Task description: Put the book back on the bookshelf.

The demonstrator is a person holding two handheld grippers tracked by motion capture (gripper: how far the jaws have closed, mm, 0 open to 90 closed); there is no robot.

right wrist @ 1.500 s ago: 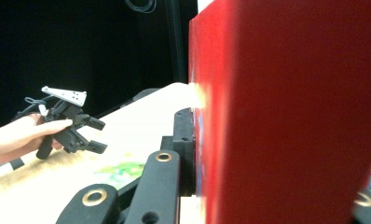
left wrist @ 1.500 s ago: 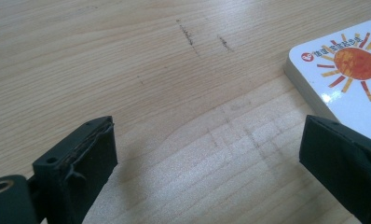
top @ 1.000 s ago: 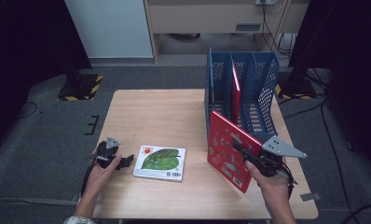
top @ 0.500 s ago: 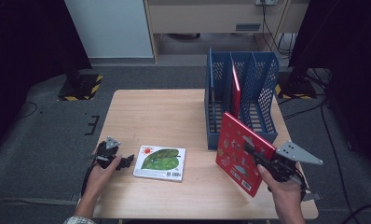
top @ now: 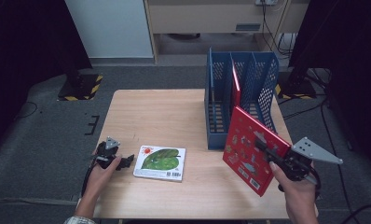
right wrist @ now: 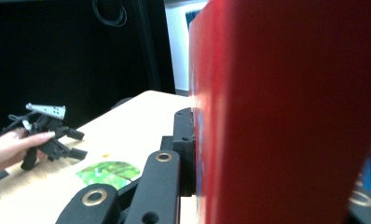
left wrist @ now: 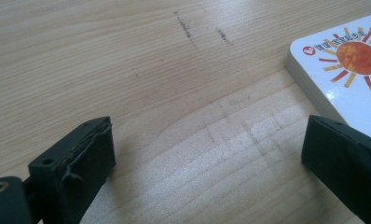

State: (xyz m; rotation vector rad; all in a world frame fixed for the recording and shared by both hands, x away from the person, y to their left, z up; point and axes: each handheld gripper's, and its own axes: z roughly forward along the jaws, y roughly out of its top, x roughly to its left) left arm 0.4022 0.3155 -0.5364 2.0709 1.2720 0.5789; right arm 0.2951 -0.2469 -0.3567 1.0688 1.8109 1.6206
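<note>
While the left hand-held gripper rests on the worktop with its jaws spread and nothing between them, just left of the green book, the right hand-held gripper is clenched on the red book. Over the last second that book has swung away from the rack toward the right front of the worktop and lifted, upright and tilted. That looks like lining it up for a slot. The blue rack has three slots; another red book stands at the middle divider, and the others look empty
</note>
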